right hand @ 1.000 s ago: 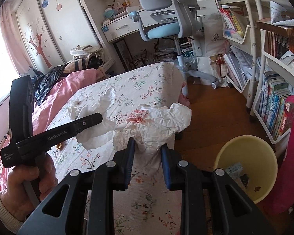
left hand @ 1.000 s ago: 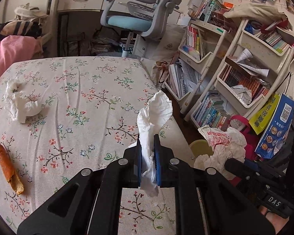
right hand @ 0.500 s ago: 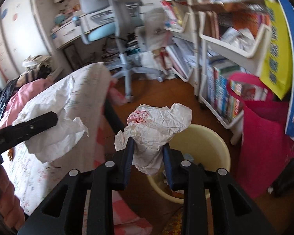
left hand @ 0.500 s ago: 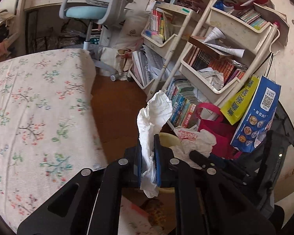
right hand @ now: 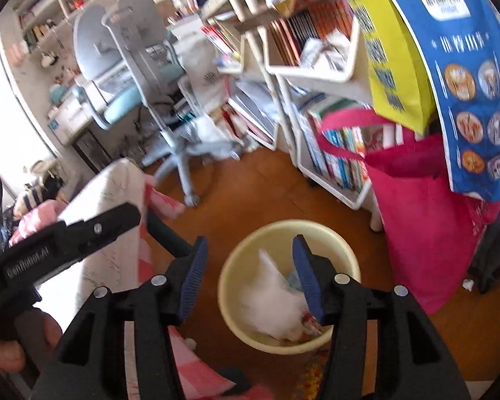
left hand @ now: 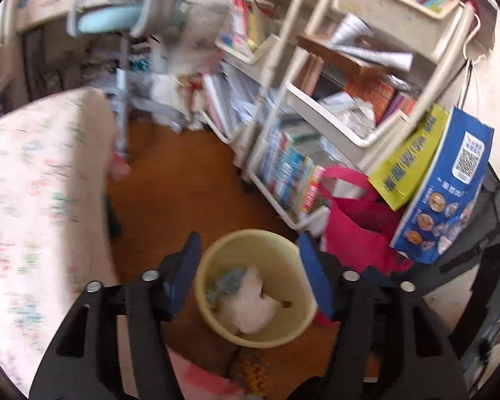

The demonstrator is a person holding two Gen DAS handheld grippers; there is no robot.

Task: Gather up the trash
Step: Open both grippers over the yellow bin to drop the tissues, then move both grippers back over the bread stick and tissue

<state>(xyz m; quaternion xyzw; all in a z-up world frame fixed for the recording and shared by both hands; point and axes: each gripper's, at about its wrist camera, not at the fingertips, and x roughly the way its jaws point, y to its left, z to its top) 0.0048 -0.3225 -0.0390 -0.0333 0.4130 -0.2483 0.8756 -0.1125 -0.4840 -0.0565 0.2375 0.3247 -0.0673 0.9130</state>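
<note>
On my left, the flowered bed [left hand: 33, 200] runs along the frame edge, and my left gripper [left hand: 250, 266] hangs over the yellow bin [left hand: 283, 246] on the wooden floor. Its jaws have just been opening and stand apart with nothing between them; the white tissue [left hand: 250, 306] lies inside the bin on other scraps. My right gripper [right hand: 246, 273] is above the same bin, jaws also just opening, and the crumpled paper [right hand: 276, 310] sits below them in the bin, though it is blurred, so I think it may not have settled.

What could go wrong: the light paper could catch on a pad or on the rim and end up on the floor beside the red bag [right hand: 426, 220]. With both tools crowded over one bin, I could also knock them together when I pull away.

The right view shows my left gripper from the side, with my hand [right hand: 13, 343] under it; the left view shows more of the bed and the bookshelf [left hand: 360, 93].
</note>
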